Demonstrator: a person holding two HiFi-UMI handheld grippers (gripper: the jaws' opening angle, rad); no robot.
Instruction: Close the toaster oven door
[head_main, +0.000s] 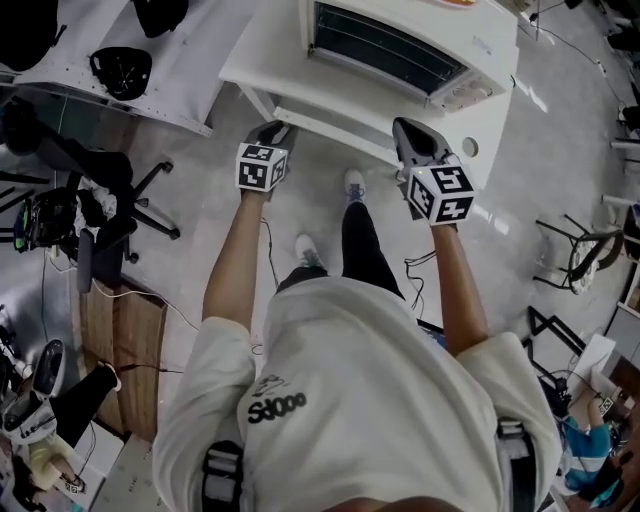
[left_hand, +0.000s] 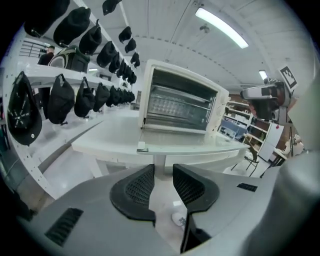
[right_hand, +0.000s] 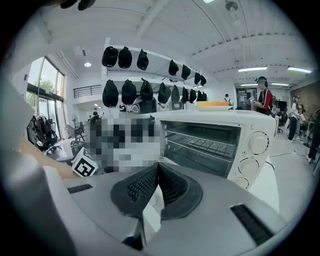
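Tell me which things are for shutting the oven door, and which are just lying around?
For the job: white metal toaster oven, its folded-down glass door, left gripper, right gripper.
Just lying about: black fabric caps on white shelves, black swivel office chair.

Toaster oven: cream-white casing, dark interior, silvery wire rack. Surface: white. Left gripper and right gripper: pale grey bodies; fingers black with a fine mesh pattern. Marker cubes: white faces bearing black square patterns. Caps: black, on a white shelf. Shirt: white with black lettering; trousers black; shoes white. Floor: pale grey.
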